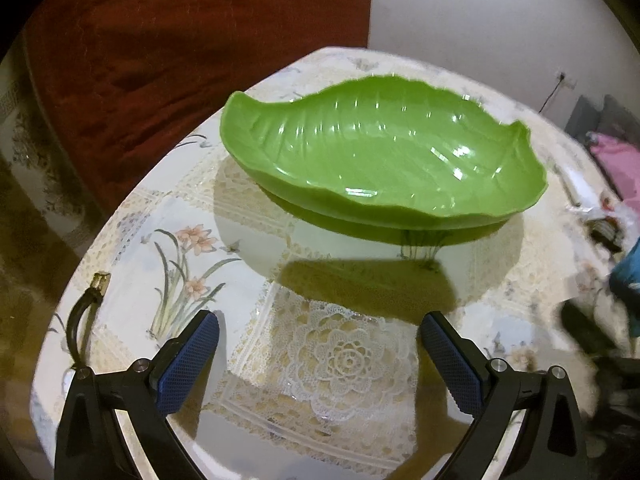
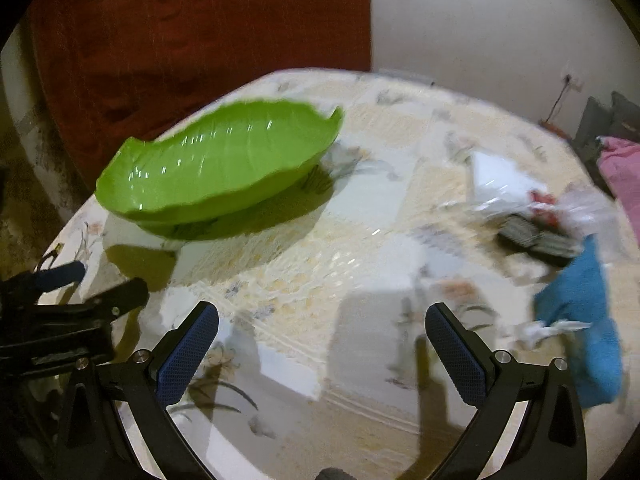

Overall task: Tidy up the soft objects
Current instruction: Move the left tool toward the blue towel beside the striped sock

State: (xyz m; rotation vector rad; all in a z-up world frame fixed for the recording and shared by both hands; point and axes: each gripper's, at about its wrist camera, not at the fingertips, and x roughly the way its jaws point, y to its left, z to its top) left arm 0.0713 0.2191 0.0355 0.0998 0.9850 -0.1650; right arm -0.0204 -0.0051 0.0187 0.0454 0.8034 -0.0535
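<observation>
A green leaf-shaped bowl [image 1: 380, 160] stands empty on the flowered tablecloth [image 1: 188, 248]; it also shows in the right wrist view as the bowl [image 2: 220, 172] at the left. My left gripper [image 1: 320, 336] hovers open just in front of it, nothing between its blue pads. My right gripper [image 2: 322, 332] is open too, over the cloth. A blue cloth [image 2: 580, 312] lies crumpled at the right, beside dark folded items [image 2: 536, 240] and a clear plastic bag [image 2: 504, 184]. The left gripper [image 2: 72, 292] appears at the left edge of the right wrist view.
A black cable with a plug [image 1: 92, 296] hangs over the table's left edge. A red curtain [image 1: 200, 40] and a white wall [image 1: 460, 8] stand behind the table. Pink fabric [image 2: 624, 176] lies beyond the right edge.
</observation>
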